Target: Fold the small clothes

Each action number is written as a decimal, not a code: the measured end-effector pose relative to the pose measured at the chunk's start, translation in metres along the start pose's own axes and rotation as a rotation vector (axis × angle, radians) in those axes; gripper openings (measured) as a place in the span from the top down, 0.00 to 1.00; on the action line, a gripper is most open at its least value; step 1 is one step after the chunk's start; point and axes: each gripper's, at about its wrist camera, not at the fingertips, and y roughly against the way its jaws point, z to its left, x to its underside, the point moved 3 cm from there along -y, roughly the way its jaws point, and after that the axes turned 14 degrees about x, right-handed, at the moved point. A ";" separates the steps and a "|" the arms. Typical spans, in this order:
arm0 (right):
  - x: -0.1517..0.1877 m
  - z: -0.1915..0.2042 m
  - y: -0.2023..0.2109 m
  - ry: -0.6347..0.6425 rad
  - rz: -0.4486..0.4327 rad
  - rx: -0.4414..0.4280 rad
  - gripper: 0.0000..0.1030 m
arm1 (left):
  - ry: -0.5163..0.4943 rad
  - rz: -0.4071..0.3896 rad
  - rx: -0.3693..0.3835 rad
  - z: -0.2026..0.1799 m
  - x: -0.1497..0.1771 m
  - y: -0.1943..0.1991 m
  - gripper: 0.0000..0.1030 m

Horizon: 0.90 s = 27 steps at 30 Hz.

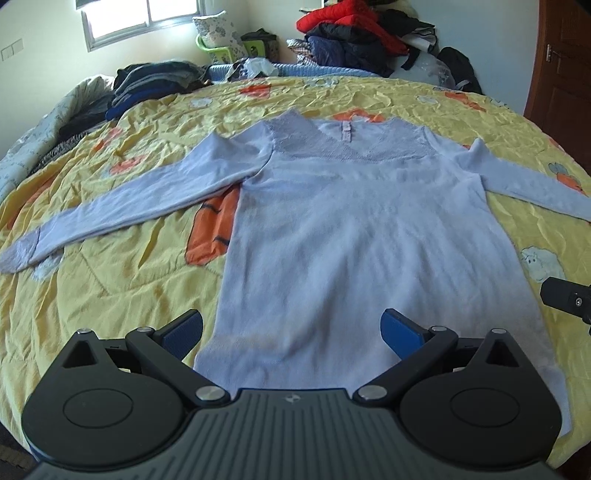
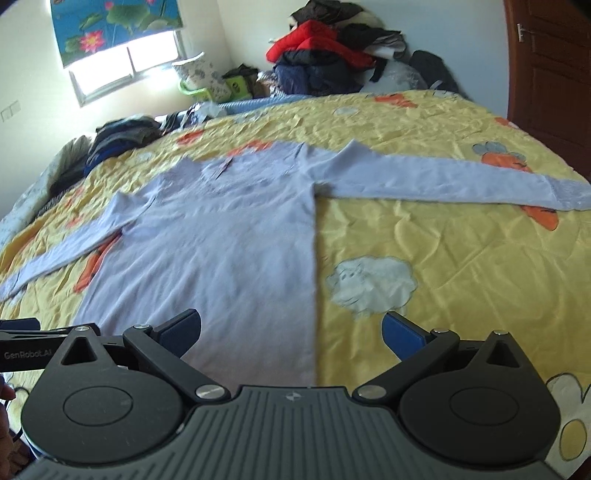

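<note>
A light lavender long-sleeved sweater [image 1: 362, 229] lies flat on the yellow bedspread [image 1: 122, 266], neck away from me, both sleeves spread out. It also shows in the right wrist view [image 2: 229, 236]. My left gripper [image 1: 291, 328] is open and empty, hovering over the sweater's hem near its left corner. My right gripper [image 2: 291, 328] is open and empty over the hem's right edge, one finger over the sweater and one over the bedspread [image 2: 461, 258]. The right gripper's side shows at the right edge of the left wrist view [image 1: 569, 299].
Folded dark clothes [image 1: 147, 81] are stacked at the far left of the bed. A heap of red and dark jackets [image 1: 354, 33] lies at the head. A green basket [image 1: 218, 51] stands under the window. A brown door [image 1: 561, 74] is at right.
</note>
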 end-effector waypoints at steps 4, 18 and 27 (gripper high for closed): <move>-0.003 -0.006 0.000 -0.014 -0.017 -0.010 0.00 | -0.019 -0.004 0.007 -0.010 -0.012 -0.008 0.00; -0.007 -0.041 -0.011 -0.115 -0.045 -0.033 0.00 | -0.034 -0.026 -0.018 -0.021 -0.020 -0.015 0.00; -0.023 -0.103 -0.041 -0.230 -0.038 0.009 0.00 | -0.033 -0.020 0.006 -0.022 -0.018 -0.018 0.00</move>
